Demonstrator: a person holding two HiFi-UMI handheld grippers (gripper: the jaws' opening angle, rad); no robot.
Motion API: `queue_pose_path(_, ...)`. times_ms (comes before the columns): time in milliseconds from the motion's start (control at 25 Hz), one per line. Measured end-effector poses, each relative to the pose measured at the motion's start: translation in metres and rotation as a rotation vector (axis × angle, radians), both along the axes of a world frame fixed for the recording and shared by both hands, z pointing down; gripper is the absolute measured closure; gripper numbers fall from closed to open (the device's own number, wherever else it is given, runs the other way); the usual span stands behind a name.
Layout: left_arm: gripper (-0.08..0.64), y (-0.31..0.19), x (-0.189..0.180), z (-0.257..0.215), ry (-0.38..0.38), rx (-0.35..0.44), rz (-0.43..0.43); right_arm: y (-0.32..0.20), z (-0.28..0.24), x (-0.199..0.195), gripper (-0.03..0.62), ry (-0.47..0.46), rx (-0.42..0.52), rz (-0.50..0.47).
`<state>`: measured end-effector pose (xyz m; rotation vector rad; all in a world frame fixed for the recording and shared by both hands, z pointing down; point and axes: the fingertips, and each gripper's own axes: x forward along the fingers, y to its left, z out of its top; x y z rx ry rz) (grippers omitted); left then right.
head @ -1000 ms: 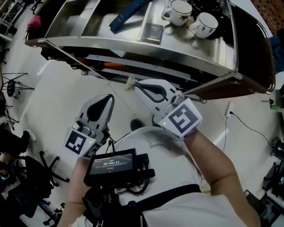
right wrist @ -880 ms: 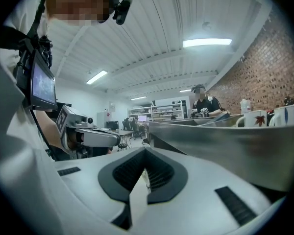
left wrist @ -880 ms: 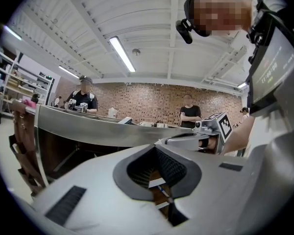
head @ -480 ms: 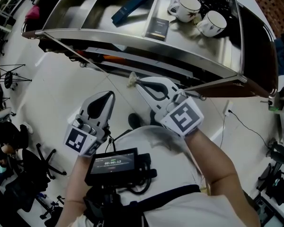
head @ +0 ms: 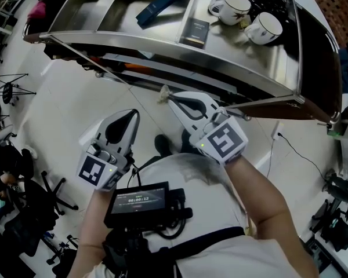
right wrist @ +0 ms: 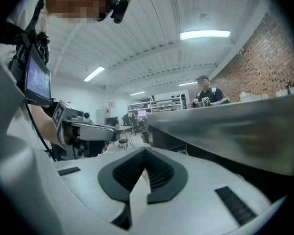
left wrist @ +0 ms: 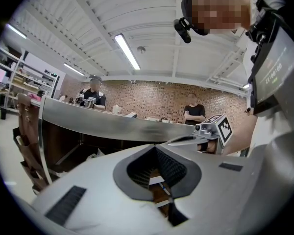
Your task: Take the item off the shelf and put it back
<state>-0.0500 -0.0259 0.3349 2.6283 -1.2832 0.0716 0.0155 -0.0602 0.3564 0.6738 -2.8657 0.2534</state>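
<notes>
In the head view my right gripper (head: 169,99) is shut on a small cream-coloured item (head: 162,92) that sticks out past its tip, just below the front edge of the steel shelf (head: 162,42). The right gripper view shows that item as a pale strip (right wrist: 136,194) pinched between the black pads, with the shelf edge (right wrist: 225,126) close on the right. My left gripper (head: 131,116) hangs lower left, shut with nothing in it; its own view shows the jaws (left wrist: 156,147) meeting below the shelf rim (left wrist: 112,124).
On the shelf top lie a long blue box (head: 165,2), a small dark box (head: 195,30) and two white mugs (head: 235,7) (head: 264,28). A lower tier (head: 162,74) shows under the rim. White floor lies below. People stand beyond the shelf (left wrist: 193,111).
The right gripper with the cream item has sunk slightly below the shelf's front edge. The left gripper has barely moved.
</notes>
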Motion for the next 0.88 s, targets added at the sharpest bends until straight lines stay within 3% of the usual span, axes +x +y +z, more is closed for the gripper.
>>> queue_pose_path(280, 0.552, 0.005, -0.004, 0.025, 0.023, -0.049, -0.042, -0.023, 0.047, 0.009, 0.591, 0.051, -0.002, 0.045)
queue_pose_path(560, 0.552, 0.014, -0.006, 0.056, 0.041, -0.087, -0.088, -0.058, 0.108, 0.013, 0.591, 0.162, -0.077, 0.104)
queue_pose_path(880, 0.552, 0.022, -0.015, 0.082, 0.078, -0.123, -0.167, -0.108, 0.150, 0.003, 0.591, 0.250, -0.083, 0.143)
